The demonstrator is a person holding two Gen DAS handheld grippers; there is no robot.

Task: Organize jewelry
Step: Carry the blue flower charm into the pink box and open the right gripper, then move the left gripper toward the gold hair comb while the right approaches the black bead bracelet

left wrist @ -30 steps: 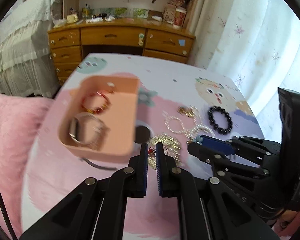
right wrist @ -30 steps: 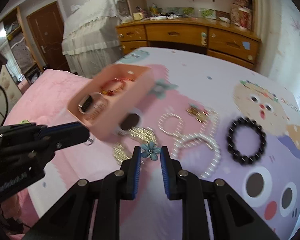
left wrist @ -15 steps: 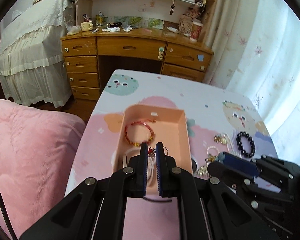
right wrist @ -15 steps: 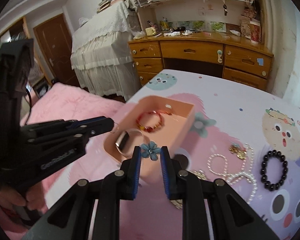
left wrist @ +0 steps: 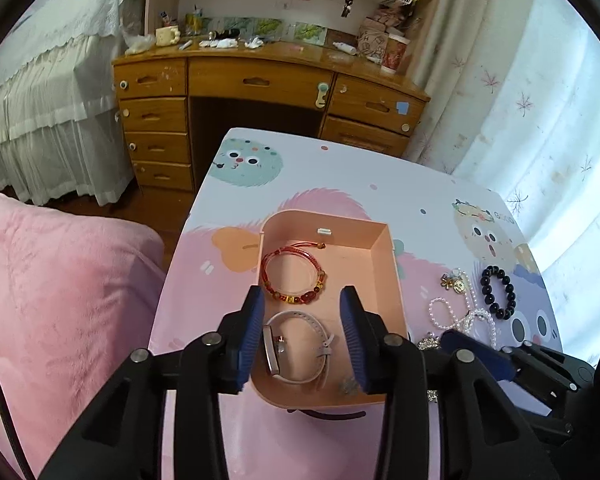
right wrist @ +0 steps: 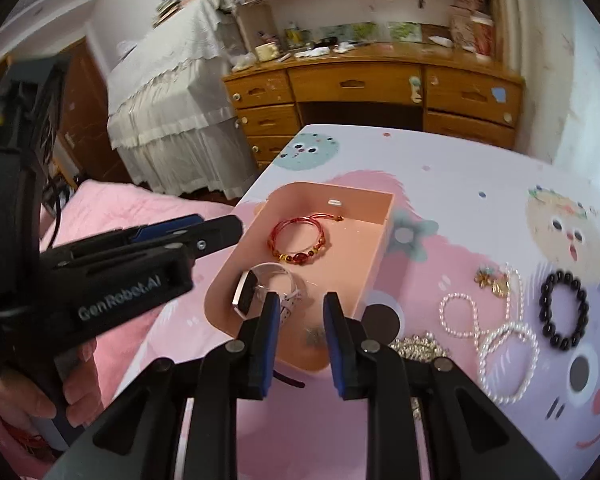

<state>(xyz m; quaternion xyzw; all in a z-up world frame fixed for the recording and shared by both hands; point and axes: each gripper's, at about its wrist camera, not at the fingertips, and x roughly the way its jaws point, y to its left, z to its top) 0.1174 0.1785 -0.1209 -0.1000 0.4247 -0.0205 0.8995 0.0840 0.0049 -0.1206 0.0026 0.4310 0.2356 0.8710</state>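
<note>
A peach tray [left wrist: 388, 276] [right wrist: 374, 264] sits on the table and holds a red bead bracelet [left wrist: 294, 276] [right wrist: 298, 240], a white watch [left wrist: 296, 346] [right wrist: 260, 288] and a small blurred piece [left wrist: 348, 386] [right wrist: 314, 336] near its front wall. My left gripper [left wrist: 302, 340] is open and empty above the tray. My right gripper [right wrist: 300, 344] is open and empty over the tray's front edge. A black bead bracelet [left wrist: 498, 292] [right wrist: 566, 310], pearl strands [left wrist: 462, 316] [right wrist: 496, 332], a gold charm [right wrist: 494, 282] and a silver chain [right wrist: 416, 346] lie on the table right of the tray.
The table [left wrist: 340, 168] has a cartoon-print cover. A pink blanket [left wrist: 60, 300] lies left of it. A wooden desk [left wrist: 260, 92] with drawers stands behind, a white-draped bed [left wrist: 52, 112] to the left, curtains [left wrist: 540, 120] to the right.
Both grippers have opened. The left let go of the small red piece and the right let go of the blue flower piece; a blurred piece now lies in the tray's front.
</note>
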